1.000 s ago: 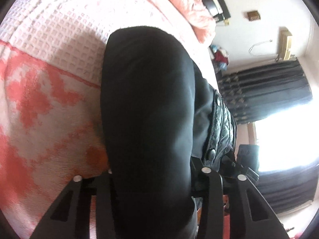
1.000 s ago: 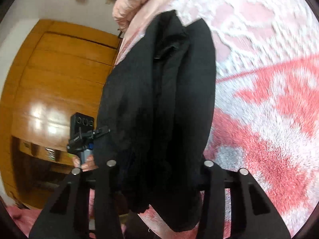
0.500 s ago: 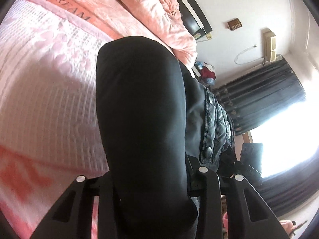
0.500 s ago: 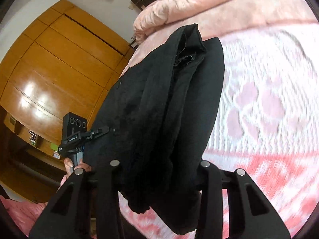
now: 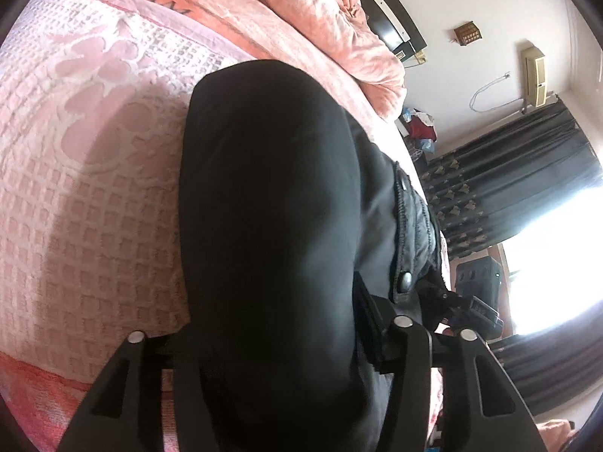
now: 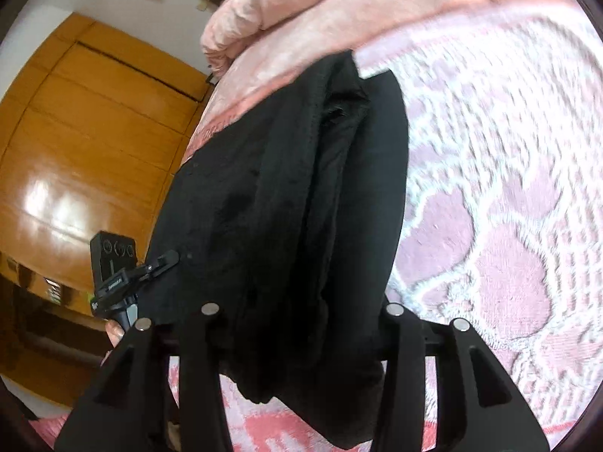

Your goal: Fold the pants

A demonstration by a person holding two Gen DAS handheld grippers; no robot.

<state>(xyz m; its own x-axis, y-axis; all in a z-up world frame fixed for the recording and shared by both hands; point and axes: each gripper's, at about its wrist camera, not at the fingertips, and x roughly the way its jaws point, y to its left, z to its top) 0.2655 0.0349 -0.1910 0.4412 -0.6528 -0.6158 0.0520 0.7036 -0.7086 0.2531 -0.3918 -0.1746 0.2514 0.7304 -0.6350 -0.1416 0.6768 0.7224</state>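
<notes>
The black pants [image 5: 271,226] hang in a thick folded bundle between both grippers, above a pink patterned bedspread [image 5: 83,158]. My left gripper [image 5: 286,354] is shut on one end of the bundle; a waistband with a snap button [image 5: 406,281] shows at its right side. My right gripper [image 6: 301,320] is shut on the other end of the pants [image 6: 301,196], where several layers are stacked edge-on. The fingertips of both grippers are buried in the cloth. The left gripper [image 6: 124,282] also shows at the left of the right wrist view.
A rumpled pink duvet [image 5: 331,19] lies at the head of the bed near a dark headboard [image 5: 392,19]. Dark curtains [image 5: 520,188] and a bright window are on the left gripper's side. A wooden wardrobe [image 6: 86,150] stands on the right gripper's side.
Both grippers have carried the folded pants up the bed, from the red-patterned part toward the pink part near the duvet. Both grips are unchanged.
</notes>
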